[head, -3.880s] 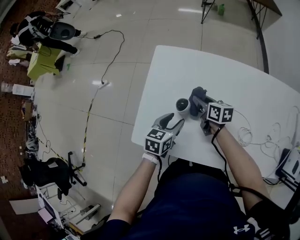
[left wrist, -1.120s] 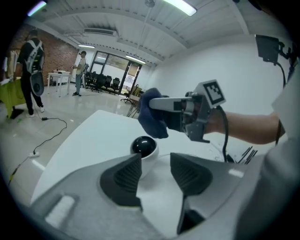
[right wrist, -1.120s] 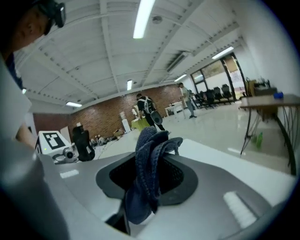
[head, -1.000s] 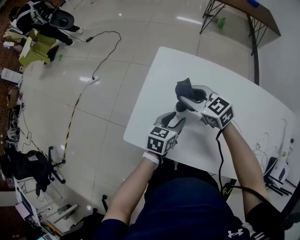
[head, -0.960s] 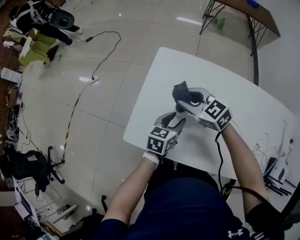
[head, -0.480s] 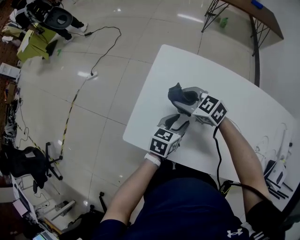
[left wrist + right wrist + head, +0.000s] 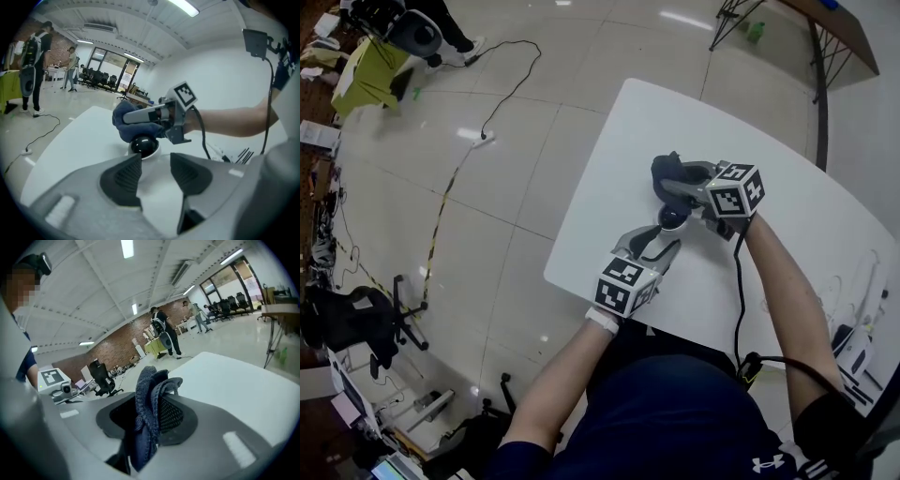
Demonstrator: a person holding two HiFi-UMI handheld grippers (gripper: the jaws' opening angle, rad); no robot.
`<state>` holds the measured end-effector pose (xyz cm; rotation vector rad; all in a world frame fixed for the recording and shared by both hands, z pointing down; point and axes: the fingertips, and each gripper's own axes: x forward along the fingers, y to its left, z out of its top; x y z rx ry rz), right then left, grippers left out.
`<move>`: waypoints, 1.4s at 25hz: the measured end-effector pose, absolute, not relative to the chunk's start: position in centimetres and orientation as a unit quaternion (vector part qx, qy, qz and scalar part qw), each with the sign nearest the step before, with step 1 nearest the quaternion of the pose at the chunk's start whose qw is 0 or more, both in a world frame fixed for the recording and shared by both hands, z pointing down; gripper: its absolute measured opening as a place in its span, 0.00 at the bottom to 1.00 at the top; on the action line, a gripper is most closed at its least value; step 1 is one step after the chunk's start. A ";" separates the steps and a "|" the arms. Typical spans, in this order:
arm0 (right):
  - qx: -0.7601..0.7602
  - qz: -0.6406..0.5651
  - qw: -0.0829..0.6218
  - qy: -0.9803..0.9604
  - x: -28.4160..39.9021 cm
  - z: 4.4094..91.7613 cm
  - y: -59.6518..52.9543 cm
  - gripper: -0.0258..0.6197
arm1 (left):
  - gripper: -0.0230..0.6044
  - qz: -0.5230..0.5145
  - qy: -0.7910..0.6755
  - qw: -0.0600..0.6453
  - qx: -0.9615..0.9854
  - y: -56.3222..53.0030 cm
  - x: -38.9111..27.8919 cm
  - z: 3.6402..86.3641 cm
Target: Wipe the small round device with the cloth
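The small round device (image 7: 672,217), a white base with a glossy black dome, stands on the white table (image 7: 647,122) near its front left edge. My right gripper (image 7: 673,186) is shut on a dark blue cloth (image 7: 664,171), which it holds against the dome's far side. In the left gripper view the cloth (image 7: 123,132) bulges over the device (image 7: 143,146). My left gripper (image 7: 652,244) stands open just in front of the device, with nothing between its pads (image 7: 123,180). The right gripper view shows the cloth (image 7: 149,399) bunched in the right gripper (image 7: 150,420).
The table's rounded left edge (image 7: 581,234) drops to a tiled floor where a cable (image 7: 502,89) lies. White cables and chargers (image 7: 855,281) lie at the table's right end. People (image 7: 33,61) stand far off, and another table (image 7: 825,28) is at the back right.
My right gripper swept the cloth left over the device and back toward the far side, so the dome shows again. The left gripper stayed where it was, open.
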<state>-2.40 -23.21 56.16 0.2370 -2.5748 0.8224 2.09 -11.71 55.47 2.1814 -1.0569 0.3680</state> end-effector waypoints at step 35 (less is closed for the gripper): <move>0.286 -0.025 0.210 -0.935 -1.0 48.7 -15.0 0.23 | 0.32 0.110 -0.499 0.342 0.788 -12.7 -3.1 54.6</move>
